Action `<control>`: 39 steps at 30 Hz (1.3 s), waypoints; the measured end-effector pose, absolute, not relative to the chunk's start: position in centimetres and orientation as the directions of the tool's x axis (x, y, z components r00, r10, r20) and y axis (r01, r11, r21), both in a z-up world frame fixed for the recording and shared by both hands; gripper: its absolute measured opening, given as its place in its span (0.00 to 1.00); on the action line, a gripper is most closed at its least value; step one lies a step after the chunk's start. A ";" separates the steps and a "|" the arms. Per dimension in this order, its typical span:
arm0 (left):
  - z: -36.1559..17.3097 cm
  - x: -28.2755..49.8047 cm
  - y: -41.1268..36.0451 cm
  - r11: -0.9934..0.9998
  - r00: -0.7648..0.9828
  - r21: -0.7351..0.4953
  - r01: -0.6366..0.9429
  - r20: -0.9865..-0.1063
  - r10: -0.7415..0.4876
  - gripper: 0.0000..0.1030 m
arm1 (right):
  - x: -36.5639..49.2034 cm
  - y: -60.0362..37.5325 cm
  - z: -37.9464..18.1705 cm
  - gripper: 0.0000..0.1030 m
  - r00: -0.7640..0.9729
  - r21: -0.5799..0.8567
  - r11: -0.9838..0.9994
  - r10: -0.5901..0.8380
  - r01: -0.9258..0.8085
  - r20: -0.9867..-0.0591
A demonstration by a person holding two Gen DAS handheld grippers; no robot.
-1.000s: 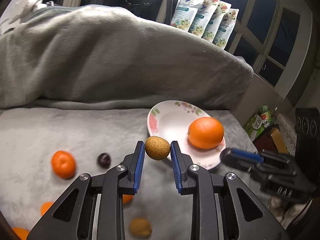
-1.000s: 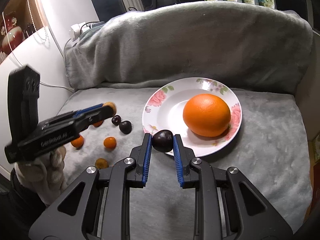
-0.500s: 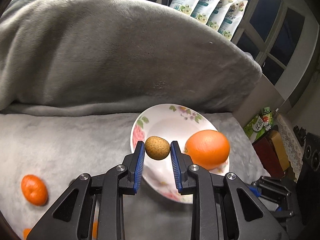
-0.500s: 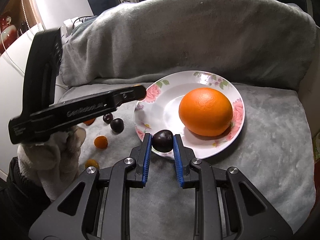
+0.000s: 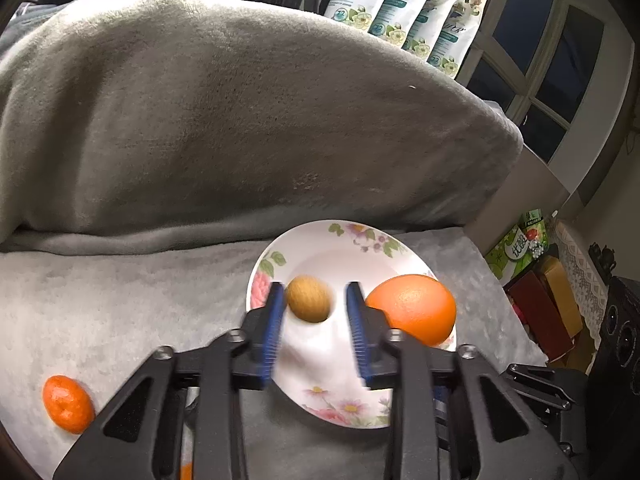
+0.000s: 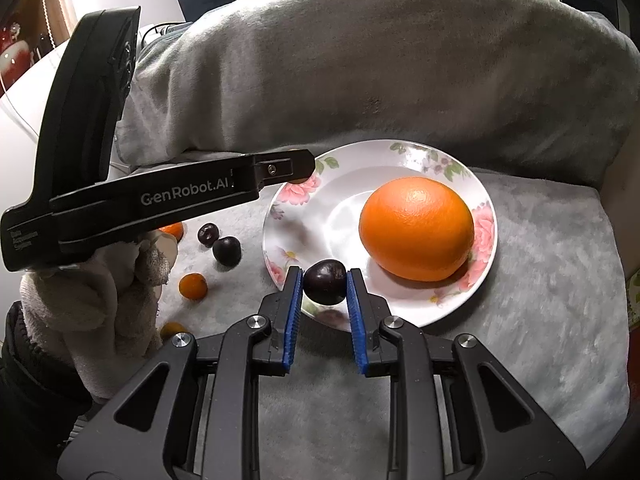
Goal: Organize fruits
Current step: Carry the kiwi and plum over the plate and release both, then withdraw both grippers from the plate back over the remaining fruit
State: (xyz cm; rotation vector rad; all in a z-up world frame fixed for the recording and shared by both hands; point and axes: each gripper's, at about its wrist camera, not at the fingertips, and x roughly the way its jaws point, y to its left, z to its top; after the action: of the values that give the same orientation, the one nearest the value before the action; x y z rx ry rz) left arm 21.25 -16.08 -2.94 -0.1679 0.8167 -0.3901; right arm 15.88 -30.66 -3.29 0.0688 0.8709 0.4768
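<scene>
Two dark plums visible only in right view; left gripper fingers parted, brown fruit touching left one; right gripper fingers clamp dark plum.

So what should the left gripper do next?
Probably lift clear. The left gripper is open and the brown fruit touches only one finger, above the plate near the orange.

Brown longan and orange over floral plate.

Dim indoor light, fisheye-warped edges, left gripper motion-blurred.
</scene>
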 end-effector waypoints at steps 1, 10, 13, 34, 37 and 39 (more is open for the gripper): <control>-2.8 21.2 -16.1 0.916 0.621 -0.292 0.274 -0.674 -0.401 0.34 | 15.9 -30.6 -3.2 0.24 0.548 0.244 0.894 0.428 -0.377 -0.719; -2.0 20.9 -15.6 0.915 0.642 -0.306 0.261 -0.653 -0.402 0.71 | 14.7 -30.5 -2.1 0.75 0.592 0.217 0.890 0.432 -0.400 -0.681; -1.5 20.7 -15.3 0.917 0.652 -0.305 0.256 -0.646 -0.397 0.74 | 14.3 -30.8 -1.8 0.84 0.602 0.224 0.890 0.437 -0.397 -0.669; 3.0 14.5 -10.3 0.921 0.736 -0.293 0.256 -0.558 -0.382 0.75 | 11.0 -30.3 0.4 0.87 0.649 0.223 0.891 0.443 -0.396 -0.619; 3.8 13.1 -8.5 0.929 0.757 -0.283 0.240 -0.544 -0.362 0.75 | 10.7 -29.8 0.5 0.87 0.636 0.241 0.883 0.460 -0.403 -0.620; 4.1 12.2 -7.1 0.933 0.768 -0.281 0.224 -0.539 -0.346 0.75 | 10.5 -29.5 0.6 0.87 0.628 0.240 0.879 0.465 -0.413 -0.624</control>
State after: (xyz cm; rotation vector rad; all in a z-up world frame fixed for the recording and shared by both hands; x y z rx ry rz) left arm 12.20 -7.14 4.12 -0.2057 0.6229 -0.3115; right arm 10.53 -29.47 0.59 0.0768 0.7370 0.5038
